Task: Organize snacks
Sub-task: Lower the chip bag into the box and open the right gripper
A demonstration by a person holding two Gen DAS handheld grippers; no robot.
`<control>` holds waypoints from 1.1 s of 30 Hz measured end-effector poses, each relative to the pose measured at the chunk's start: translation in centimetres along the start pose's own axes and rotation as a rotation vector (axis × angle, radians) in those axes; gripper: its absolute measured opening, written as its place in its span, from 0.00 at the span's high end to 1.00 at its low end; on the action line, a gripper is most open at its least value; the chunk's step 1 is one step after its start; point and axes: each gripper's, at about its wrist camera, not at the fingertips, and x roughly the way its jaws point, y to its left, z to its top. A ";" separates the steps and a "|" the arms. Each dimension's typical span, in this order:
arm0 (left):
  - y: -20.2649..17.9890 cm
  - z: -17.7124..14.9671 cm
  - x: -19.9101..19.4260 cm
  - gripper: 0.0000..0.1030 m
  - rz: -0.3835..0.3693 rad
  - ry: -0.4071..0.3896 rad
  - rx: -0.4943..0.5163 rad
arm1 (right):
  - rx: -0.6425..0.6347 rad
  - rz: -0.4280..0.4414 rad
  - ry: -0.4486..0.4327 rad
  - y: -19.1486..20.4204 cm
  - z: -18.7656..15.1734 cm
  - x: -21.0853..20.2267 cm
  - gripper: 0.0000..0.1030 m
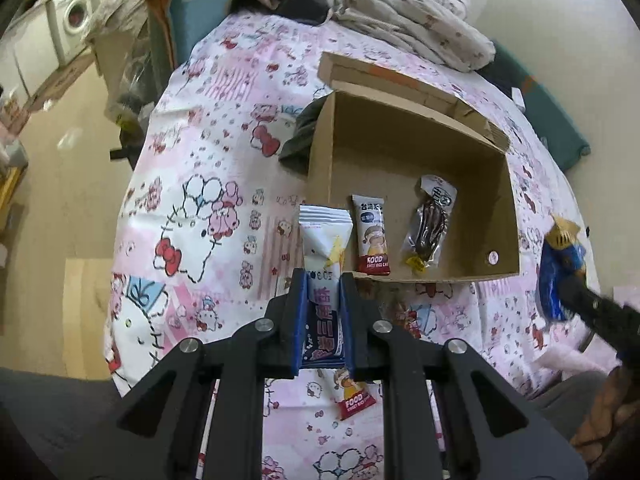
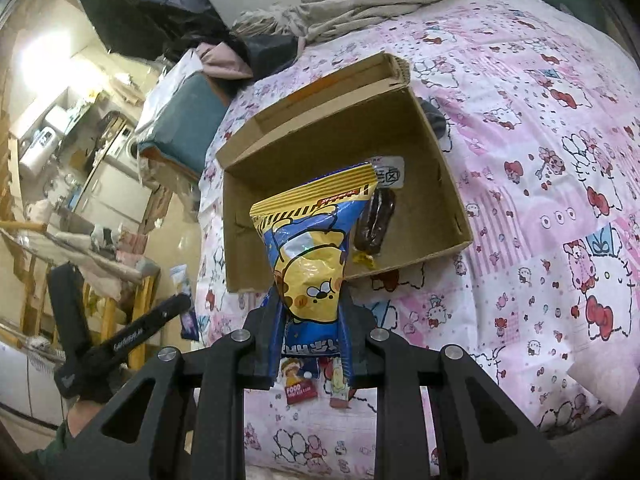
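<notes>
Your left hand-held gripper (image 1: 323,280) is clamped tight on a white-and-blue snack packet (image 1: 325,240), which stands up between the fingers and reaches toward the near-left corner of the cardboard box (image 1: 400,136) — the packet held above the bed, not touching it. Your right hand-held gripper (image 2: 308,300) grips a blue-and-yellow cartoon chip bag (image 2: 310,248) by its lower end, its jaws narrowed on the crumpled foil; the puffed top of the bag hangs in front of the box (image 2: 320,120) opening. The box lies open on the pink cartoon-print bedcover (image 1: 192,168), just ahead of both grippers. Inside it, in the left wrist view, a red-and-white rice cake bar (image 1: 371,236) lies beside a clear-wrapped dark snack (image 1: 426,228). Another rice cake bar (image 1: 354,394) rests on the bedcover beneath your left gripper — outside the box. In the right wrist view two small packets (image 2: 316,384) lie on the cover under the gripped bag, and the left gripper (image 2: 132,336) shows at the lower left.
</notes>
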 end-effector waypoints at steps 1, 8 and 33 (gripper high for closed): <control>-0.2 -0.1 0.0 0.88 0.004 0.004 0.019 | 0.009 0.009 -0.009 -0.1 0.1 0.1 0.76; -2.0 2.8 0.3 0.88 -0.010 0.016 0.063 | 0.066 0.051 -0.077 -1.9 2.7 0.4 0.76; -6.0 6.8 9.4 0.87 -0.058 0.053 0.135 | 0.055 -0.081 0.071 -5.8 6.5 9.7 0.75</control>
